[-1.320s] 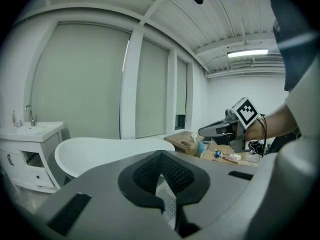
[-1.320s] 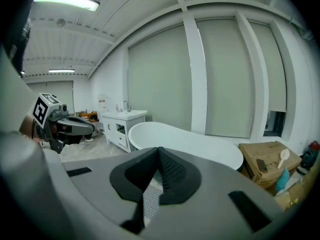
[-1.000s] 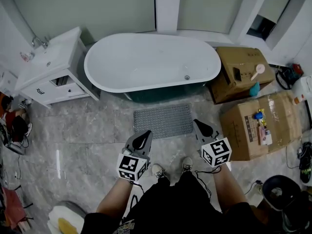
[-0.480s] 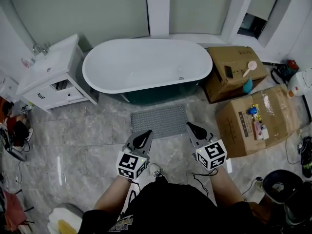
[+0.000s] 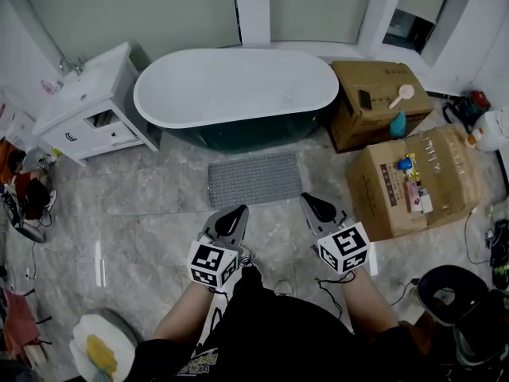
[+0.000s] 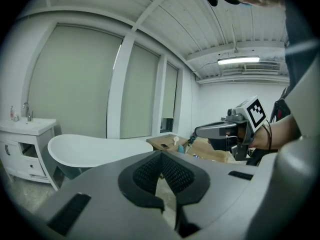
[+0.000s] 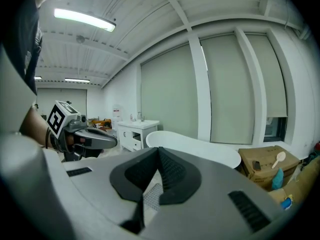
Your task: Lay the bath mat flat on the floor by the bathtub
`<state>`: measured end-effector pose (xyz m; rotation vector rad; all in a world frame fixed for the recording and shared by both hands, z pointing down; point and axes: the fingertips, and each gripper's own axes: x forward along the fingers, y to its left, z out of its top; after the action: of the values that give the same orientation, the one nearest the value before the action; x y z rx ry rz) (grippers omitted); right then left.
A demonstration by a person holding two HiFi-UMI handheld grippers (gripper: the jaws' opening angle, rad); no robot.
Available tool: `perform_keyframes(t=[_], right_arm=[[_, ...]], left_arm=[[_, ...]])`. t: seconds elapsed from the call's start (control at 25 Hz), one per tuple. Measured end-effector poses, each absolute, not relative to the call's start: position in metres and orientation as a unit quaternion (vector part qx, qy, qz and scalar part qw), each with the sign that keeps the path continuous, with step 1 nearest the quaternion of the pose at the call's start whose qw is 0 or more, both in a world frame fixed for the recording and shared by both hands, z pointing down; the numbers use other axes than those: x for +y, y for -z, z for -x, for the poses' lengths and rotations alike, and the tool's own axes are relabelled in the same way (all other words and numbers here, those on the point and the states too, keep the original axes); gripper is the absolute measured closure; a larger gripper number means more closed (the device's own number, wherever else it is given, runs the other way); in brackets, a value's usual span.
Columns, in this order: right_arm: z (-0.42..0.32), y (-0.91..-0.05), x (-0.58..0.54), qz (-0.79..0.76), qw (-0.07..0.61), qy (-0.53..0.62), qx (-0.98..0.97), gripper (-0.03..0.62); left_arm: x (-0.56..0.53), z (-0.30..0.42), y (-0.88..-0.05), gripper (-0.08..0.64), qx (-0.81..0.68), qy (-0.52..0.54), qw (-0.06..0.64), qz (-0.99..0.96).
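A fine dotted pattern in mid grey is shown by the rectangular textured bath mat (image 5: 254, 179). The oval glossy bathtub (image 5: 235, 86) is seen white above and dark teal beneath. The polished stone floor tiles (image 5: 143, 237) are veined in pale grey. Black-and-white square markers are carried on the grey plastic left gripper (image 5: 237, 212) and right gripper (image 5: 307, 200).

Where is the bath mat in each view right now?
Head view: bath mat at centre, flat on the floor before the bathtub.
Left gripper view: cannot make it out.
Right gripper view: low centre, grey patch glimpsed through the right gripper's jaws.
Shared landmark: the white bathtub, in all three.
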<state>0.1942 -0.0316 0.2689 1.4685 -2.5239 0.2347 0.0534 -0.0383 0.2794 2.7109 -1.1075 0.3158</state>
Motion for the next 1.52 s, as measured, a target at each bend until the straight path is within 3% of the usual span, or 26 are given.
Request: perform_keyframes(t=[0.28,0.76,1.52], right_arm=[[-0.204,-0.279,0.032,-0.472,0.102,-0.091,-0.871,0.577],[-0.172,-0.293,0.070,-0.434,0.088,-0.118,-0.889,0.577],[-0.018,-0.288,0.107,-0.475,0.103,-0.113,-0.866,0.577]], left_arm=[[0.036,-0.063,-0.282,0.545,-0.404,-0.113,0.097,-0.903],[0.091,-0.007,-0.277,0.545,-0.470,-0.127,0.095,-0.868],[0.112,0.151,-0.280,0.545,-0.442,-0.091,0.114,-0.885]])
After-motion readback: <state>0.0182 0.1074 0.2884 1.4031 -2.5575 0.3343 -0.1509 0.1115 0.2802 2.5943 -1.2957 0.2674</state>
